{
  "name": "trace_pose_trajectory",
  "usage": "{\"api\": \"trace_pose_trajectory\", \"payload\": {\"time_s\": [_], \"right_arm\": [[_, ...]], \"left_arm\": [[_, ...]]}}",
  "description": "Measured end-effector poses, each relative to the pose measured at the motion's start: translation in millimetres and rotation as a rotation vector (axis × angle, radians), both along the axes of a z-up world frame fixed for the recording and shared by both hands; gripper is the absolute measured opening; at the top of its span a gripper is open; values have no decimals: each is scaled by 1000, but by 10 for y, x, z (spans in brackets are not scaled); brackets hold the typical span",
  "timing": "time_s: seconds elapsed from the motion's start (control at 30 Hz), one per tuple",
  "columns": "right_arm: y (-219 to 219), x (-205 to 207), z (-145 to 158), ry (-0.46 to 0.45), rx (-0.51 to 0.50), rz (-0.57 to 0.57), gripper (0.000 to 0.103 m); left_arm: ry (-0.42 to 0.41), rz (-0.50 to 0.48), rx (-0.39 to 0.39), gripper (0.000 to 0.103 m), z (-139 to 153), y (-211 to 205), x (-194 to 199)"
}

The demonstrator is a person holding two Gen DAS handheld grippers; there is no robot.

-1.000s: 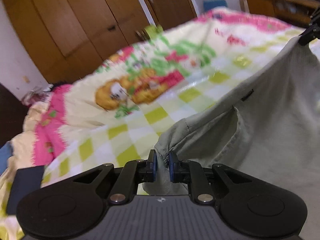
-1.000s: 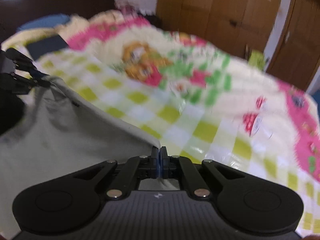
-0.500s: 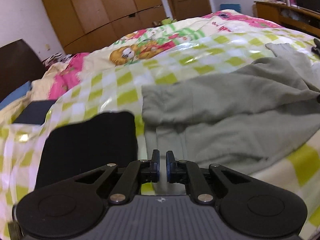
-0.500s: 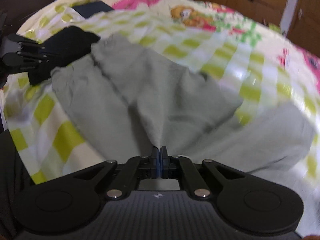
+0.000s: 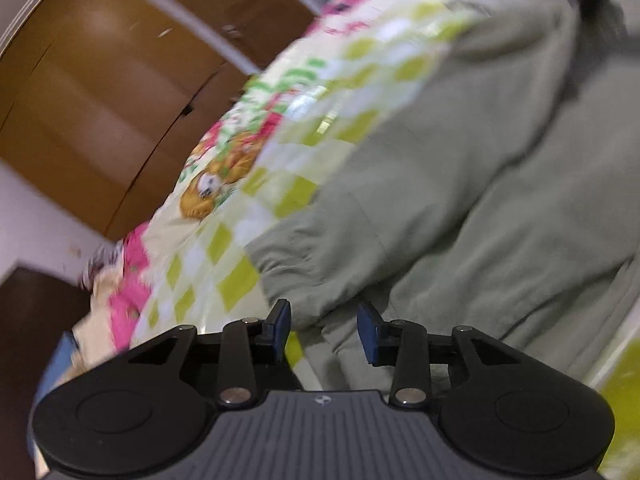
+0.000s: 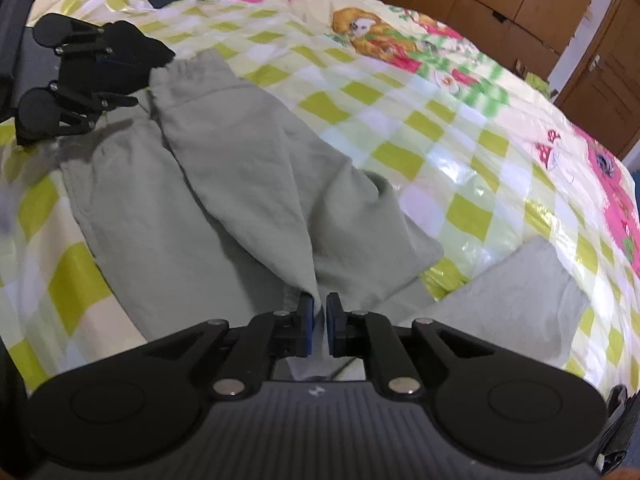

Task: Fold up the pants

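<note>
The grey-green pants (image 6: 224, 184) lie on the bed (image 6: 460, 168), on its checked cartoon-print cover, with 1 layer laid over another so that a long diagonal edge runs from the gathered end near the left gripper (image 6: 116, 76) down toward the right gripper (image 6: 318, 326). That reads as 1 lengthwise fold already put down, leg over leg, though the upper layer sits skewed and does not fully cover the lower one. A separate grey patch (image 6: 520, 292) of the same cloth lies off to the right; whether it is the other end of the pants cannot be told. The right gripper's fingers (image 6: 306, 330) stand narrow and are opening, with a thin edge of cloth between them but apparently no longer pinched. In the blurred left wrist view the left gripper (image 5: 324, 330) has its fingers (image 5: 282, 328) apart and opening, the cloth end just beyond them and not gripped. Still left, by my judgement: squaring up the layers and smoothing them, then at least 1 crosswise fold to shorten the pants.
</note>
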State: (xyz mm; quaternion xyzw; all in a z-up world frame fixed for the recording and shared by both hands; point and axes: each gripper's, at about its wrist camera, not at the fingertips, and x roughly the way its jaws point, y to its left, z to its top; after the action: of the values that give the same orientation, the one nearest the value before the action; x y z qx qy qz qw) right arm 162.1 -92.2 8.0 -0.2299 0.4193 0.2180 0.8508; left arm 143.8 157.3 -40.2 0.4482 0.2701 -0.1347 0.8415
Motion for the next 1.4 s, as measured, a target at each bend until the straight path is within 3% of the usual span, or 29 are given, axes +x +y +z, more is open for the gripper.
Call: {"api": "trace_pose_trajectory", "payload": {"time_s": [0.1,0.17,0.23,0.27,0.37,0.53,0.67,0.8,0.97,1.2,1.33,1.4], "right_arm": [[-46,44,-99,32,22,-14,11],[-72,81,-166,41,26,-19,15],[-95,95,-205,33,23,-27,15],[-112,125,-224,32,27,-37,12],[-145,170,-182,53,66,-58,1],[-176,-27,205,-7,139,-42,1],[-184,-319,418,-21,171,-16,1],[-156,-456,136,55,149,-27,1],[-113,-515,-226,114,113,-42,2],[-82,-561,-184,90,113,-43,3],[-108,-590,-257,97,112,-50,4],[-115,-591,-239,102,121,-60,7]], "left_arm": [[-4,-41,87,51,-167,-100,118],[-16,-19,110,51,-208,-123,240],[9,31,61,41,-156,-101,370],[21,61,37,29,-108,-89,421],[-6,93,13,26,29,-57,402],[-58,153,-73,24,426,116,59],[-49,164,-89,24,485,185,-398],[32,175,-90,24,210,149,-690],[63,186,-56,25,-39,124,-772],[70,192,-78,25,50,162,-863],[93,164,-19,25,-61,107,-971],[101,170,-33,25,-21,95,-1000]]}}
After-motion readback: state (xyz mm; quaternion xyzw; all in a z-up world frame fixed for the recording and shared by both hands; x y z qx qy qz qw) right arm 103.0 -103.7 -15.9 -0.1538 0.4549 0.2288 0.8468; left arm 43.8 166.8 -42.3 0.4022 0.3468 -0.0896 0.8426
